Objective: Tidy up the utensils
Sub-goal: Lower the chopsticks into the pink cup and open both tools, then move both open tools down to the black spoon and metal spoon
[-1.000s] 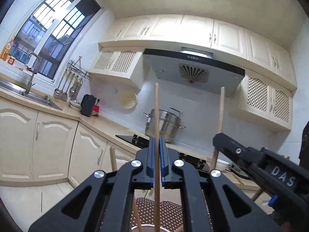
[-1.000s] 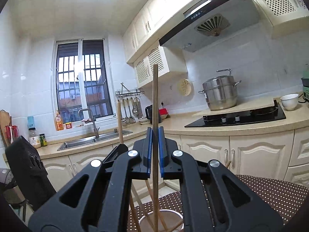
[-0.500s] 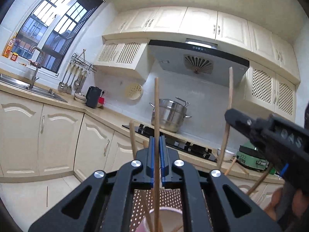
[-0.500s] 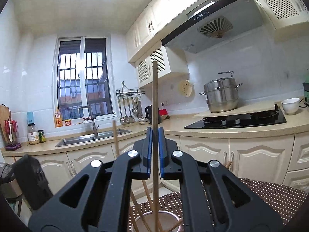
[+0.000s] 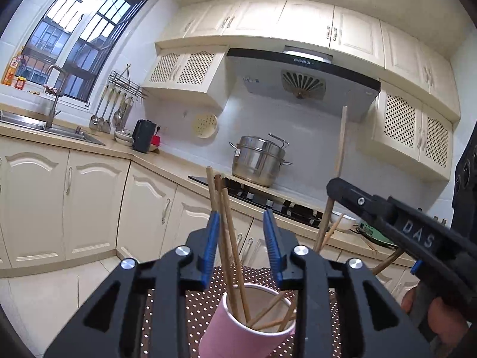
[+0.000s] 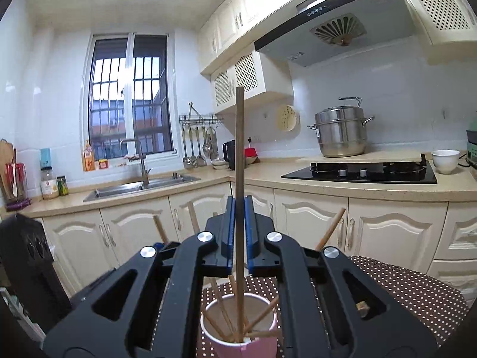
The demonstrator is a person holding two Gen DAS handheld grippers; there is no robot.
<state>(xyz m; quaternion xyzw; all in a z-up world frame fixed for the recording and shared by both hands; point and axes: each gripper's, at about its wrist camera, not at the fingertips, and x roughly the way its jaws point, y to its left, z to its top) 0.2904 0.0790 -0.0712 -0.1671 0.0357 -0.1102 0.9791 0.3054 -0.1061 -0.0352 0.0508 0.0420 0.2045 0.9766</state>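
A: How do we hold the left gripper [image 5: 242, 249] at this moment?

B: We hold it level, pointing across the kitchen toward the stove, right over the pink paper cup [image 5: 238, 328]. Its blue pads [image 5: 210, 246] are spreading apart, and 3 wooden chopsticks [image 5: 226, 238] stand in the gap, leaning near the left pad. We cannot see either pad pressing on them; their lower ends rest inside the cup.

A: And the right gripper [image 6: 238, 232]?

B: We keep it level as well, aimed at the corner between the sink [image 6: 140, 186] and the hob. Its jaws are closed tight on 1 dark chopstick [image 6: 239, 155], which stands upright, its top well above the fingers and its lower end down inside the cup [image 6: 238, 331].

A: Where do we see the cup?

B: It sits on a brown cloth with white dots [image 6: 402, 286], directly below both grippers. Several more chopsticks lean at different angles against its inner wall.

A: Can we see one tool from the other?

B: Yes. In the left wrist view the right gripper [image 5: 337, 183] reaches in from the right side, angled up and to the left, with its chopstick [image 5: 341, 140] rising above the tip. Part of the hand [image 5: 432, 313] gripping its handle shows at the lower right.
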